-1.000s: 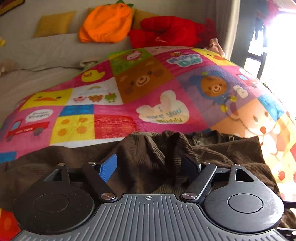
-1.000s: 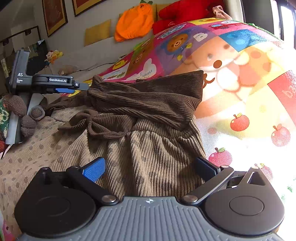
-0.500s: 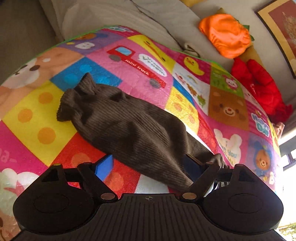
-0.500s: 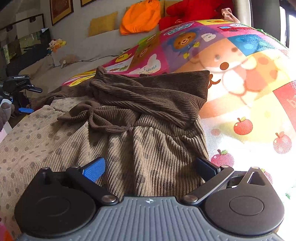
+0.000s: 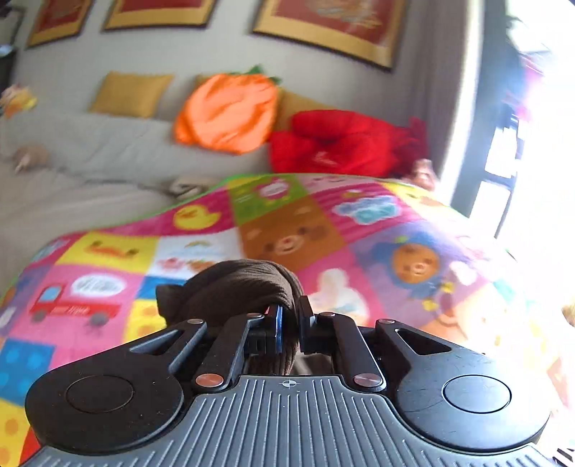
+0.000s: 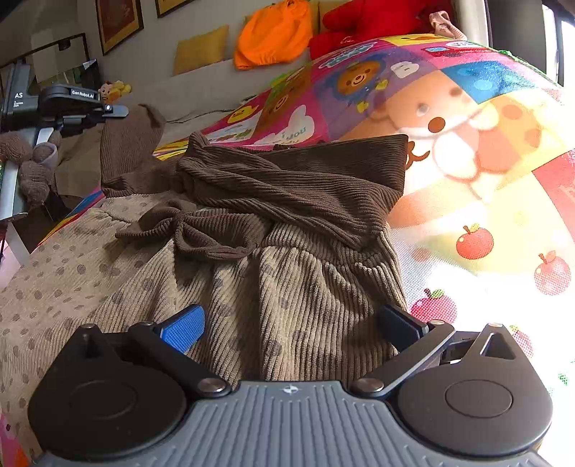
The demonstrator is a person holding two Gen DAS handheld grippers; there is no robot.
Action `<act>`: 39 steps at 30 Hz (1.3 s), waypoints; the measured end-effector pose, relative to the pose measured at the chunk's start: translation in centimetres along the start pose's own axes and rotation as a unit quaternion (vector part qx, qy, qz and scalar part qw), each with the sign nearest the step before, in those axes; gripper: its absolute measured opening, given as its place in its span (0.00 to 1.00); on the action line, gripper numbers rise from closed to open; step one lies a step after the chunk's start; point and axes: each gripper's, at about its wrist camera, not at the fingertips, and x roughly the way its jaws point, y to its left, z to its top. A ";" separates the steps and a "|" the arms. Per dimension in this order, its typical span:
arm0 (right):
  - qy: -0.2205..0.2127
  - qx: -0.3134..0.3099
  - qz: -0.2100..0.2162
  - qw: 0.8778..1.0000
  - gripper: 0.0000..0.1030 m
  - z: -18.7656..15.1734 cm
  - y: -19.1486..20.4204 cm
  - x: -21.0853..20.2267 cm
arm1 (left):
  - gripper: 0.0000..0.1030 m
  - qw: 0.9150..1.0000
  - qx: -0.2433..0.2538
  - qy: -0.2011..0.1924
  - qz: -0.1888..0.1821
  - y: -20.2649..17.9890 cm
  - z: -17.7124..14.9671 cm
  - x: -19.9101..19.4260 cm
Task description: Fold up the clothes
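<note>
A corduroy garment with a dark brown top (image 6: 294,179) and a tan dotted skirt (image 6: 294,305) lies on a colourful cartoon play mat (image 6: 467,118). My left gripper (image 5: 289,318) is shut on the dark brown sleeve (image 5: 240,287), which bunches over its fingers. In the right wrist view the left gripper (image 6: 115,110) holds that sleeve (image 6: 125,143) raised at the far left. My right gripper (image 6: 291,323) is open, its fingers low over the tan skirt, one on each side of a ridge of cloth.
A grey sofa (image 5: 90,154) stands behind the mat with yellow cushions (image 5: 129,93), an orange pumpkin plush (image 5: 230,111) and a red plush (image 5: 341,143). Framed pictures (image 5: 323,28) hang above. A bright window (image 5: 532,143) is at the right.
My left gripper went from open over the sleeve to shut on it and lifted it off the mat. My right gripper stayed open over the skirt.
</note>
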 end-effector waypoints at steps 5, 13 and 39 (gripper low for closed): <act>-0.002 0.007 0.009 1.000 1.00 0.0 -0.3 -0.1 | 0.35 0.988 0.091 0.054 -0.117 -8.4 -3.7 2.1; 0.004 0.003 0.017 1.000 1.00 0.5 -0.4 -0.4 | 0.86 0.975 0.118 0.112 -0.150 -9.5 -7.5 2.8; -0.009 0.118 0.031 0.992 0.22 12.3 -0.1 10.4 | 1.00 0.982 -0.054 0.117 -0.139 0.8 -8.6 3.7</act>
